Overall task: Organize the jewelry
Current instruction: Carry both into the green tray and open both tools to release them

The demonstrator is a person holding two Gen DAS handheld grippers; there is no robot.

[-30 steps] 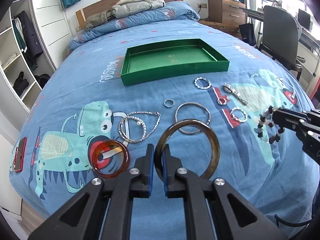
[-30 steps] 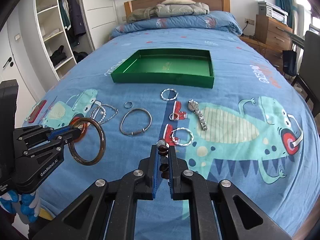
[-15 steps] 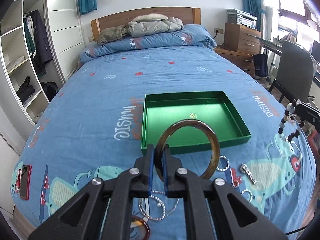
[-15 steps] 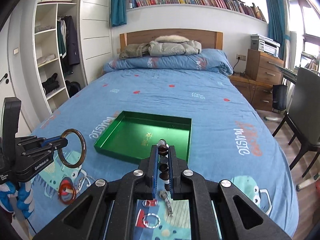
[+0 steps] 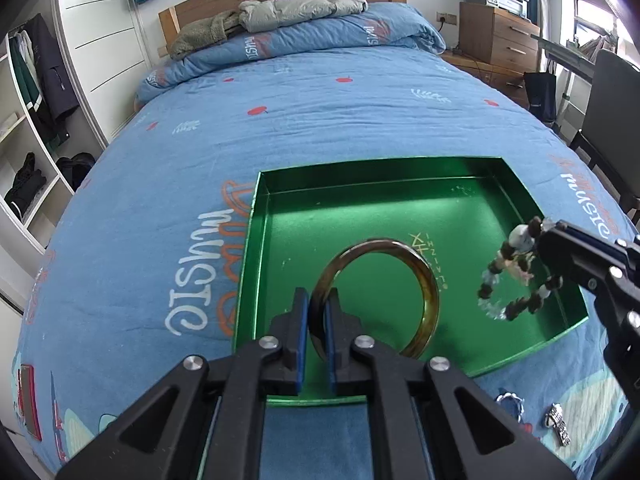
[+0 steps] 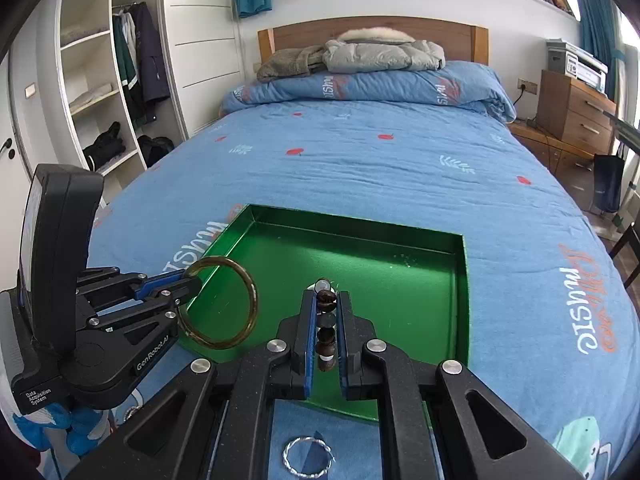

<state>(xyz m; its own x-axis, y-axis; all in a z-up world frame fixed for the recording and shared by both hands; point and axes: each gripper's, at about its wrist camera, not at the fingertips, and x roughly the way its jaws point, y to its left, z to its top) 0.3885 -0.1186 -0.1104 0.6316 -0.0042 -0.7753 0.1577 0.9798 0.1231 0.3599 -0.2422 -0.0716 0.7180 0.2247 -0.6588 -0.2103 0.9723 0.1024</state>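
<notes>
My left gripper (image 5: 316, 304) is shut on a brown translucent bangle (image 5: 430, 304) and holds it upright above the near left part of the green tray (image 5: 256, 240). It also shows in the right wrist view (image 6: 192, 280), with the bangle (image 6: 250, 304) over the tray's (image 6: 462, 280) left edge. My right gripper (image 6: 325, 308) is shut on a bracelet of dark and white beads (image 6: 326, 320), held above the tray's near right part. In the left wrist view that bracelet (image 5: 508, 276) dangles from the right gripper (image 5: 540, 236). The tray holds nothing else.
The tray lies on a blue bedspread (image 5: 360, 112). A twisted silver ring (image 6: 308, 456) lies below my right gripper. A silver ring (image 5: 510, 400) and a small watch (image 5: 558, 430) lie on the bedspread at the near right. A chair (image 5: 612, 128) stands to the right.
Both grippers have moved forward from the jewelry laid on the bedspread to above the green tray, each carrying its piece. Both stay shut.
</notes>
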